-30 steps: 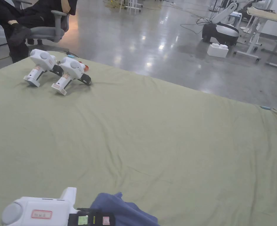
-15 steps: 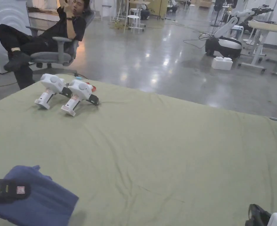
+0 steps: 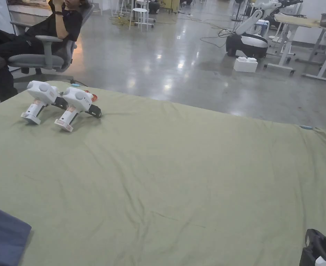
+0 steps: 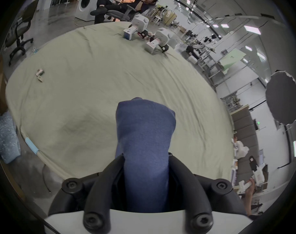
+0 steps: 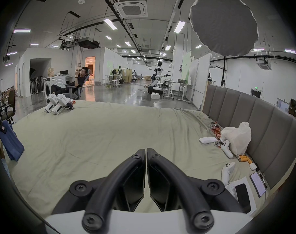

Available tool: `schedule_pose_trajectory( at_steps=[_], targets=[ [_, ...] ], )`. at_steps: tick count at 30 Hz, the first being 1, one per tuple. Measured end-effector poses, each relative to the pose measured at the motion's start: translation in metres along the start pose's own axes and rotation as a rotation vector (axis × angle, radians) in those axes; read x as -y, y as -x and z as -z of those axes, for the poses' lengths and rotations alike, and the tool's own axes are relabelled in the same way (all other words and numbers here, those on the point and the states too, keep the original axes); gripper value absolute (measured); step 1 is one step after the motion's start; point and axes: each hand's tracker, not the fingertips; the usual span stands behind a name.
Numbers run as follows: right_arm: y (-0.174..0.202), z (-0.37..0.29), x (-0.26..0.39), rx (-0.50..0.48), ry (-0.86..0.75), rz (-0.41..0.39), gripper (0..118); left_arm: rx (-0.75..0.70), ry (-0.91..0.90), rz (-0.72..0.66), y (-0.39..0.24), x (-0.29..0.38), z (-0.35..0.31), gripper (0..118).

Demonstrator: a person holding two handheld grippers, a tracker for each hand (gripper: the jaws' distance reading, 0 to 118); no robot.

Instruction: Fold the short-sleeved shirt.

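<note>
Since half a second ago, the blue shirt (image 3: 2,235) has slid toward the lower left corner of our head view, and the left gripper that showed beside it is out of that view. In the left gripper view we see our left gripper (image 4: 145,158) pinching the shirt, a bunched fold rising between both jaws above the green sheet (image 4: 86,79). Our right gripper (image 5: 146,150) hovers above the sheet with its jaws pressed together and nothing between them. From the right gripper view, the shirt hangs at the sheet's left edge. Two spare white grippers (image 3: 60,104) lie side by side at the far corner, and behind them a person (image 3: 37,34) reclines in an office chair (image 3: 44,60).
</note>
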Motion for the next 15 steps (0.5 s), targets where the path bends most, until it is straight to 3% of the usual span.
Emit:
schedule_pose_trajectory(
  at_steps=[3, 7, 12, 15],
  targets=[
    [0.004, 0.001, 0.004, -0.008, 0.014, 0.004, 1, -0.079, -0.013, 0.012, 0.009, -0.007, 0.007, 29],
    [0.008, 0.0, 0.008, -0.03, 0.026, 0.005, 1, -0.231, -0.062, 0.023, -0.013, 0.003, -0.003, 78],
    [0.007, 0.0, 0.011, -0.044, 0.029, 0.009, 1, -0.404, -0.199, 0.08, -0.038, 0.015, -0.028, 81],
    [0.007, 0.0, 0.013, -0.047, 0.028, 0.016, 1, -0.399, -0.252, 0.093, -0.049, 0.021, -0.039, 81]
  ],
)
